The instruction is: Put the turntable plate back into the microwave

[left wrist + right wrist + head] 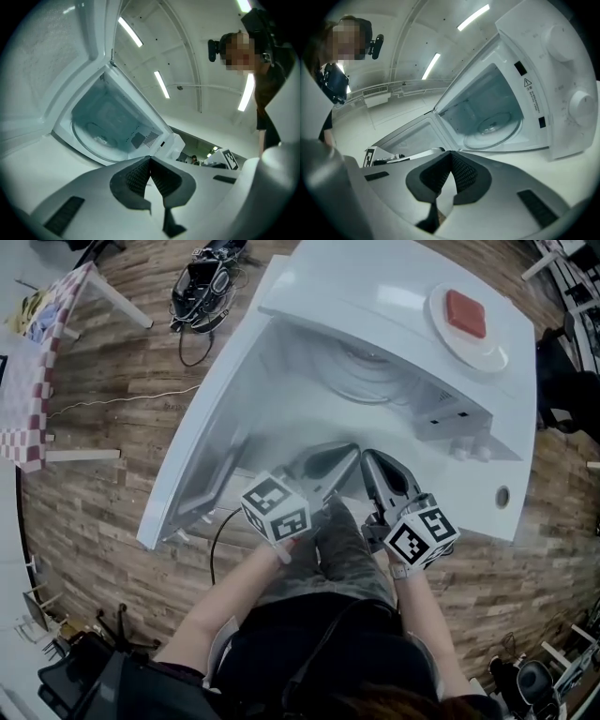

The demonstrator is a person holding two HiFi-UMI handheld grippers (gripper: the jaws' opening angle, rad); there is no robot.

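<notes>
The white microwave [375, 292] stands on a white table with its door [202, 474] swung open to the left. The clear glass turntable plate [370, 376] lies flat inside the cavity; it also shows in the left gripper view [93, 133] and the right gripper view [494, 129]. My left gripper [349, 454] and right gripper [370, 463] hover side by side in front of the opening, clear of the plate. Both are shut with nothing between the pads: left gripper [150, 161], right gripper [451, 157].
A white dish with a red block [466, 315] rests on top of the microwave. The microwave's knobs [581, 105] are on its right panel. The table's front edge [502, 521] is near me, with wooden floor, a checkered table [28, 381] and cables [202, 282] around.
</notes>
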